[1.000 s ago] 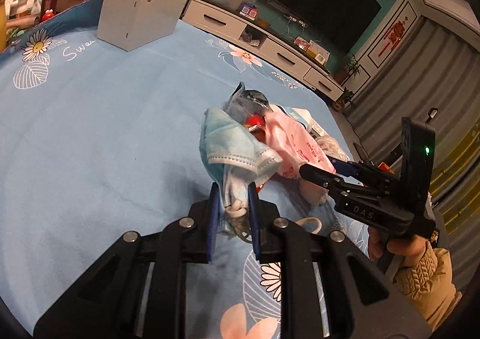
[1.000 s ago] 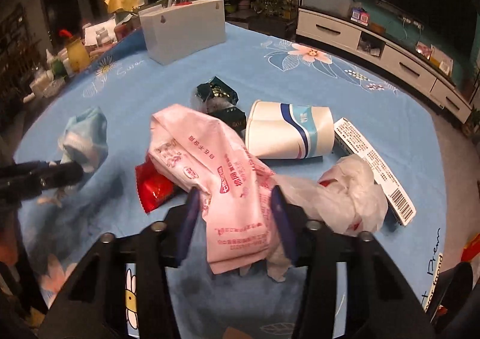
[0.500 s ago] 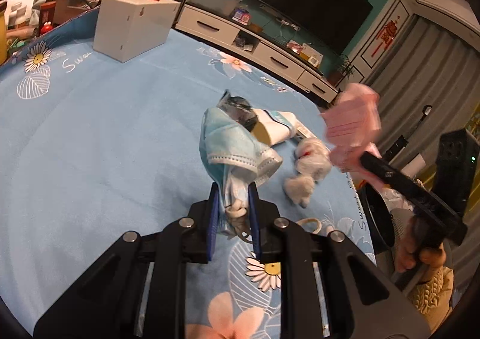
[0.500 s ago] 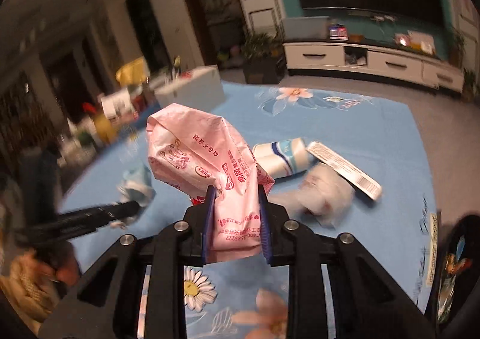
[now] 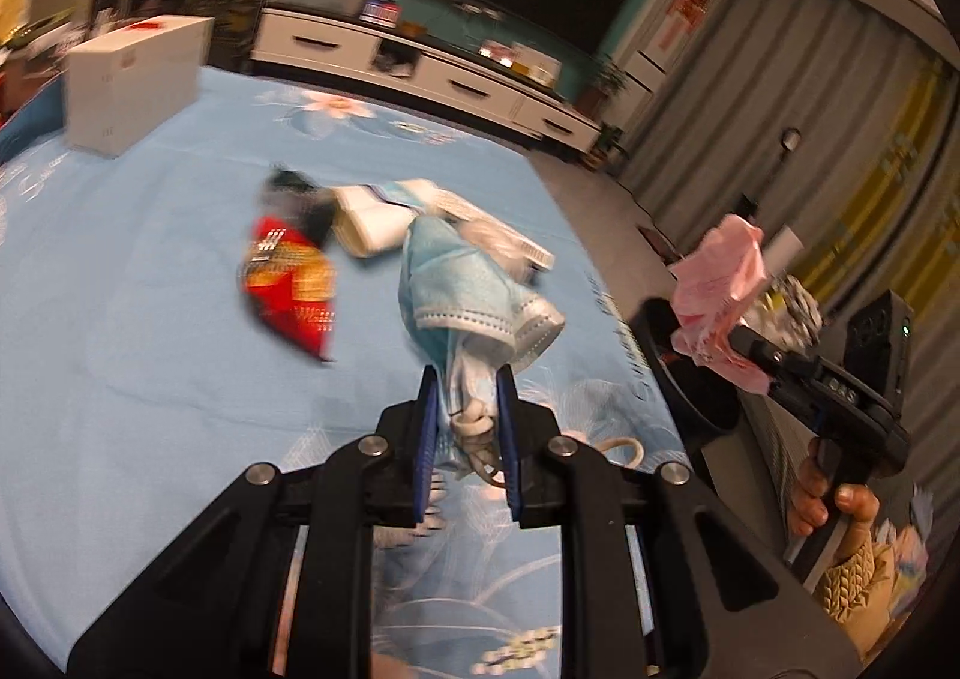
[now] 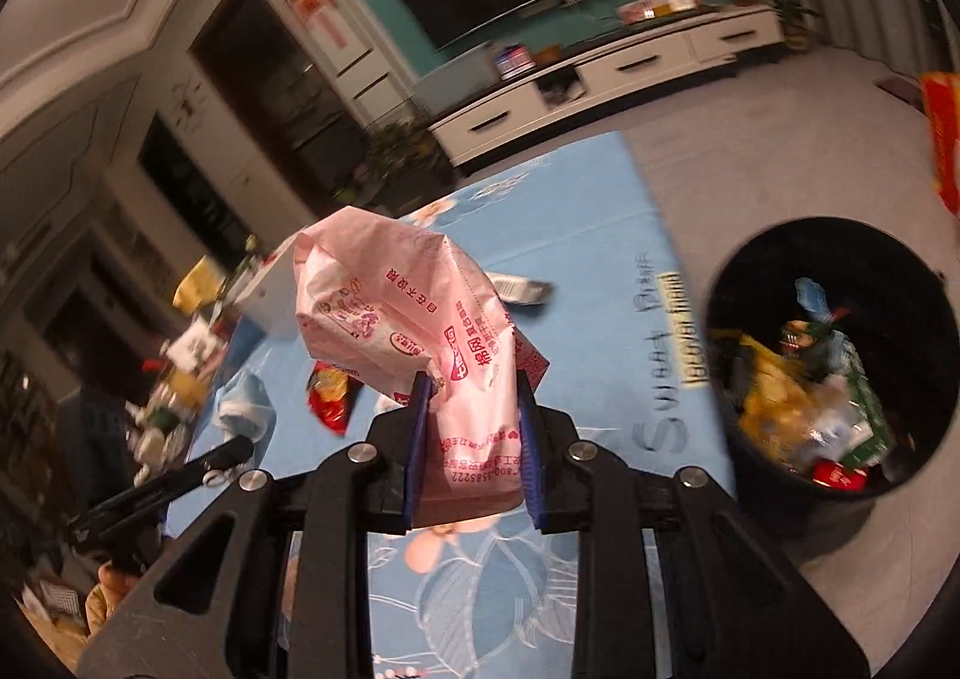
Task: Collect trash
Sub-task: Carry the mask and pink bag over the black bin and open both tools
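My left gripper (image 5: 465, 397) is shut on a crumpled light-blue face mask (image 5: 462, 283), held just above the blue tablecloth (image 5: 150, 319). My right gripper (image 6: 471, 400) is shut on a pink printed wrapper (image 6: 408, 319), raised off the table's right edge near a black trash bin (image 6: 744, 283) on the floor, which holds several wrappers. In the left wrist view the pink wrapper (image 5: 723, 289) hangs over the bin's rim (image 5: 654, 331). A red snack packet (image 5: 288, 283), a white-and-blue paper cup (image 5: 384, 211) and a dark wrapper (image 5: 294, 193) lie on the cloth.
A white box (image 5: 132, 78) stands at the table's far left. A white TV cabinet (image 5: 432, 72) runs along the back wall under a dark screen. Grey curtains (image 5: 810, 96) hang at the right. A person's hand (image 5: 834, 505) grips the right tool.
The right gripper closed on the pink wrapper, lifted it and swung it rightward off the table toward the bin, rolling as it went. The left gripper rose and shifted with the mask, uncovering the red packet.
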### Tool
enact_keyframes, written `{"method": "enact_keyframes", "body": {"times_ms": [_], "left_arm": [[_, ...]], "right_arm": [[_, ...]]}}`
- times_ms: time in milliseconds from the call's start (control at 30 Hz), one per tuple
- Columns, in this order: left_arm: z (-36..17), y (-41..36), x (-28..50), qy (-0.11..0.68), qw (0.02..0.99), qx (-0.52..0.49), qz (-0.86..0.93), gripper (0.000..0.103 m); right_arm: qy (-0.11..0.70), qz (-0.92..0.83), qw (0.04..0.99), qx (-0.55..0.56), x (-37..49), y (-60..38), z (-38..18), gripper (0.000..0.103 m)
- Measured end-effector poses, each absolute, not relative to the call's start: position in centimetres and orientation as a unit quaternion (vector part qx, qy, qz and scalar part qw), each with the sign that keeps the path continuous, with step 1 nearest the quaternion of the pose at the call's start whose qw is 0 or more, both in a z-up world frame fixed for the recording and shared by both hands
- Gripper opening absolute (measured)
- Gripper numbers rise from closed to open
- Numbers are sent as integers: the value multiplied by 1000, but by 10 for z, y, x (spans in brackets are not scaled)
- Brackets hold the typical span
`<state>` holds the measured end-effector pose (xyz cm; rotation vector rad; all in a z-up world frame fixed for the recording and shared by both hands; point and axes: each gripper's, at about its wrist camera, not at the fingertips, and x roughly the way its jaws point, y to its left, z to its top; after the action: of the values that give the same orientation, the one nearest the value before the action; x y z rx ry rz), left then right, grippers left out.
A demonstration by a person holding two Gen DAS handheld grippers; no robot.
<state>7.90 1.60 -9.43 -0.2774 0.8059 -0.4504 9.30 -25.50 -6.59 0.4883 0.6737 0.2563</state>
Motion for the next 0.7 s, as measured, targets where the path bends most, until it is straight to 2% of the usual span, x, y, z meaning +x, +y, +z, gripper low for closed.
{"method": "enact_keyframes", "body": {"times_ms": [467,700], "left_arm": [[-73,-114,91,390,864,-30,-317,21],[-75,-174,106,402,847,6,-349,21]], "right_arm": [[289,-22,894,341,53,-368,-89,27],[287,-73,891,345,41,-396,-105,28]]}}
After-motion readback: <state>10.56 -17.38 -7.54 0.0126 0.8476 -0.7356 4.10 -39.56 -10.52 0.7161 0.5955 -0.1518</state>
